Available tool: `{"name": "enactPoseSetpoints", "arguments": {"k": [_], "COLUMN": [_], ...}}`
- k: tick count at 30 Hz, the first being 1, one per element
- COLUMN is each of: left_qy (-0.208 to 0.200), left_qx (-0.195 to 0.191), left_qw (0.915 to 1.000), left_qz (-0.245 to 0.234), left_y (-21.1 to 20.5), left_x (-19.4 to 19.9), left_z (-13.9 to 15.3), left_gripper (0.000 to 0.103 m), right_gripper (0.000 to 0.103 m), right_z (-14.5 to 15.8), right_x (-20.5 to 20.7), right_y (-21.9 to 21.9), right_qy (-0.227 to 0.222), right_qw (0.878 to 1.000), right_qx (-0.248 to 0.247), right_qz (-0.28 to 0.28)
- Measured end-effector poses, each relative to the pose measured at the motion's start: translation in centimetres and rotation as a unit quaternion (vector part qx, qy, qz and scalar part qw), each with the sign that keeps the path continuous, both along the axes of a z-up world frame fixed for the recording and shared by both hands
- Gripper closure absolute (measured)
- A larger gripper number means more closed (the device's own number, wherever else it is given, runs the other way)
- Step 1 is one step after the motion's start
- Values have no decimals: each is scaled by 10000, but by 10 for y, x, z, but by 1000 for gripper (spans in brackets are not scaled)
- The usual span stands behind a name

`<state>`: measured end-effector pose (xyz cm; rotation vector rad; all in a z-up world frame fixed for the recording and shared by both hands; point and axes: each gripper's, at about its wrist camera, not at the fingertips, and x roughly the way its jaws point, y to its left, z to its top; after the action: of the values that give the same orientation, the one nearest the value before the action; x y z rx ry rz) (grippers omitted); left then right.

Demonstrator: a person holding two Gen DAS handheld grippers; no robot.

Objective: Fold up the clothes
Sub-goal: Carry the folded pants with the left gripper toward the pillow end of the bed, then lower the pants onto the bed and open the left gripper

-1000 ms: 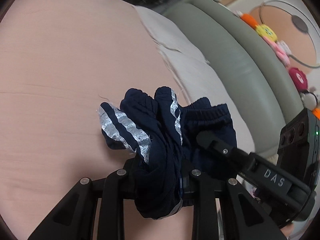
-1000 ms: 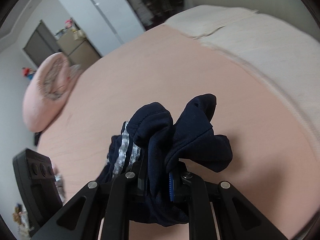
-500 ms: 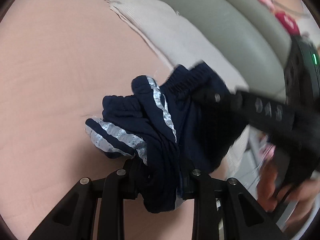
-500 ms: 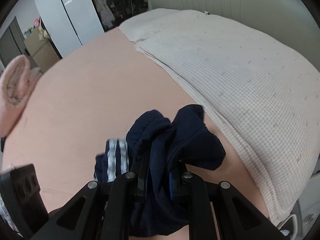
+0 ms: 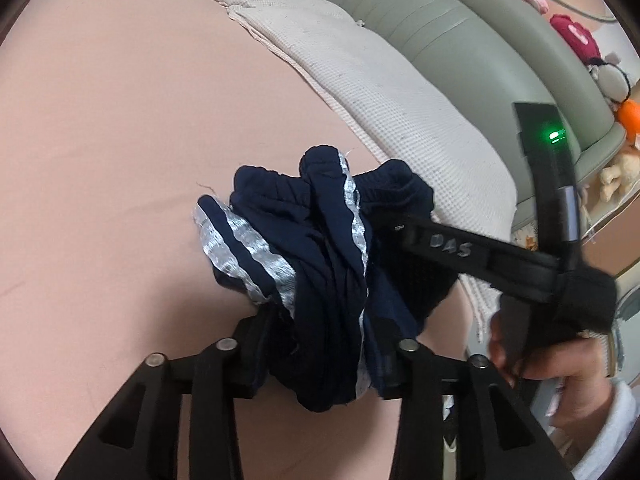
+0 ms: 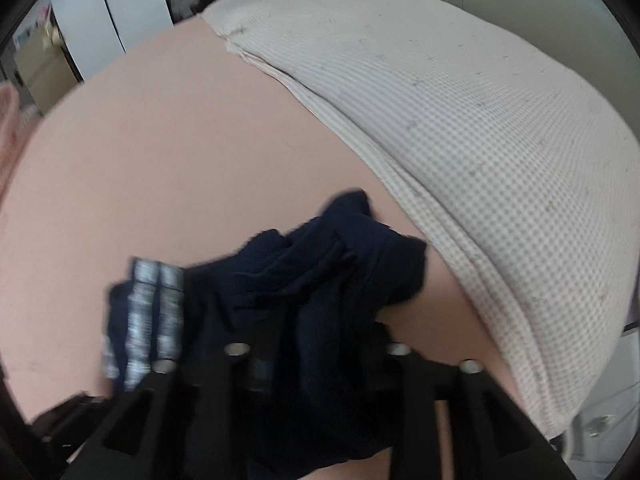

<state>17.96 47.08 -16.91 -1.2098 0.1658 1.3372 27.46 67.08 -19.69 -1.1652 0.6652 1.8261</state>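
A navy garment with silver side stripes point(image 5: 304, 256) is bunched up above the pink bed sheet point(image 5: 120, 140). My left gripper point(image 5: 324, 356) is shut on one bunch of it. My right gripper point(image 6: 316, 356) is shut on another bunch of the same garment point(image 6: 304, 280), and its view is blurred. The right gripper's finger marked DAS point(image 5: 452, 246) also shows in the left wrist view, reaching into the cloth from the right, with a hand point(image 5: 560, 376) on its handle.
A cream waffle-weave blanket point(image 6: 460, 120) lies folded along the bed's right side. A grey-green padded headboard point(image 5: 480, 32) with plush toys point(image 5: 576, 36) stands behind it. A white wardrobe point(image 6: 108, 8) is at the far left.
Both grippers have swung toward the blanket and headboard side with the garment. The right gripper has moved closer to the left one and its view has blurred.
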Motion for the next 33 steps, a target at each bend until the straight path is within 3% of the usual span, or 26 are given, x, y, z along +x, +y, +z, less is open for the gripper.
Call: {"name": "enactPoseSetpoints", "arguments": {"k": [4, 7, 10, 13, 16, 20, 22, 27, 33], "left_qy": [-26, -5, -9, 274, 1058, 592, 615, 511, 1376], "left_qx": [32, 41, 15, 0, 38, 182, 260, 185, 303], "left_qw": [10000, 10000, 9999, 9994, 9939, 9966, 9963, 9975, 9899], "left_qz": [-17, 13, 157, 195, 298, 552, 540, 442, 156], "left_y": [-2, -16, -17, -26, -33, -58, -64, -84, -92], "left_x": [7, 4, -2, -3, 3, 0, -1, 1, 24], "left_z": [1, 3, 4, 9, 10, 12, 14, 24, 46], "left_gripper": [44, 36, 29, 24, 22, 21, 21, 21, 21], "right_gripper": [53, 38, 36, 36, 36, 36, 36, 36, 31], "right_z": [0, 1, 6, 16, 32, 54, 62, 89, 94], "right_x": [9, 19, 28, 34, 42, 58, 54, 72, 74], "right_y": [4, 9, 12, 11, 4, -14, -25, -79, -103], "right_qy": [174, 182, 266, 358, 412, 349, 248, 488, 762], "right_qw": [9996, 9990, 9985, 9983, 9987, 9985, 9980, 9953, 9938], "right_qx": [-58, -60, -80, -138, -21, 351, 525, 815, 802], "right_qz": [-192, -399, -479, -431, -305, -231, -258, -205, -71]}}
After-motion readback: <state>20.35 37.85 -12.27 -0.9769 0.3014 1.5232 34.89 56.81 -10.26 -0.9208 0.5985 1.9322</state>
